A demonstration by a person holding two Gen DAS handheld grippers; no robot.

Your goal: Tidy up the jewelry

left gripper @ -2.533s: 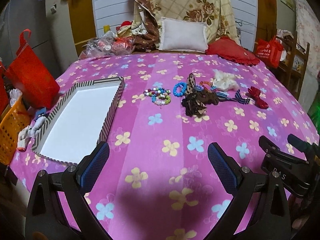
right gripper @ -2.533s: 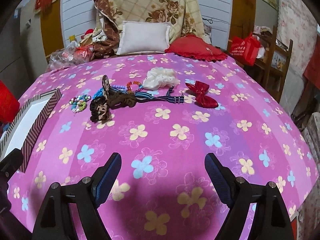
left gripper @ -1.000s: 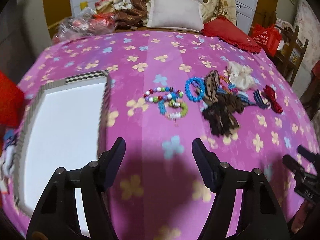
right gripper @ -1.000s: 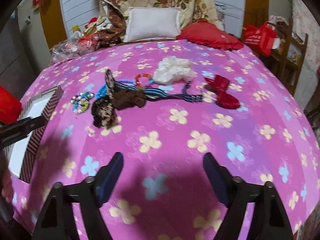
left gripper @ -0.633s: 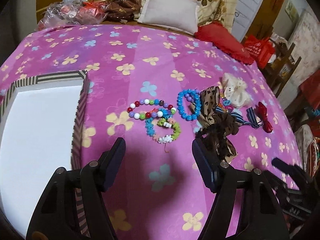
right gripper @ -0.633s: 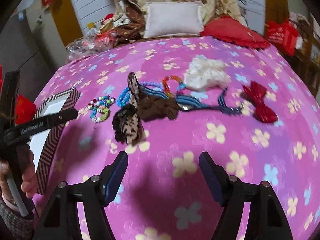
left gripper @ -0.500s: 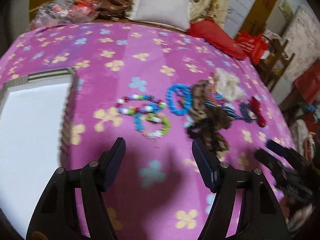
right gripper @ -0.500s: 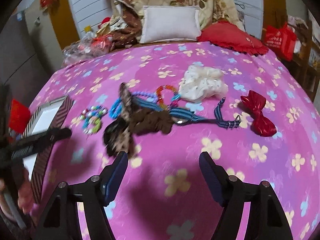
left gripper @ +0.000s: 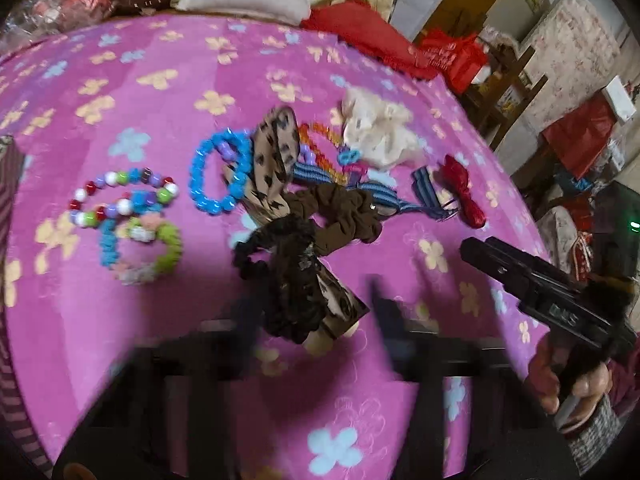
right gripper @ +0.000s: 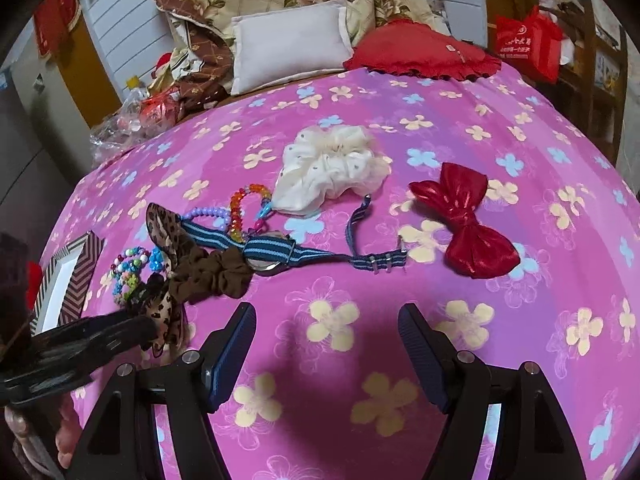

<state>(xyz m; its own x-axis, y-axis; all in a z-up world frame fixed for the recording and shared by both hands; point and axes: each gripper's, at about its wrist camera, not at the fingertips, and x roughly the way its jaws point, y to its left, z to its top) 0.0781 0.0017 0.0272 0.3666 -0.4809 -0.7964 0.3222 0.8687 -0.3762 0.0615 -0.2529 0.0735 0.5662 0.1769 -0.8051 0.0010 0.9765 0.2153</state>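
Note:
On the pink flowered cloth lie bead bracelets (left gripper: 124, 216), a blue bead bracelet (left gripper: 216, 172), a leopard-print bow (left gripper: 276, 160), a brown scrunchie (left gripper: 340, 212), a black lace scrunchie (left gripper: 288, 276), a striped watch (right gripper: 280, 254), a white scrunchie (right gripper: 332, 166) and a red bow (right gripper: 464, 224). My left gripper (left gripper: 312, 316) is open and blurred, just in front of the black scrunchie. My right gripper (right gripper: 326, 340) is open and empty, in front of the watch strap. The striped tray (right gripper: 68, 284) shows at the left.
Pillows (right gripper: 292, 44) and a red cushion (right gripper: 424, 54) lie at the far edge of the table. A red bag (right gripper: 524, 44) and a wooden chair (left gripper: 504, 92) stand to the right. The right gripper also shows in the left wrist view (left gripper: 532, 284).
Both grippers have moved forward and closer to the pile of hair ties and bracelets. The left one swung right, away from the tray, and is now blurred with motion.

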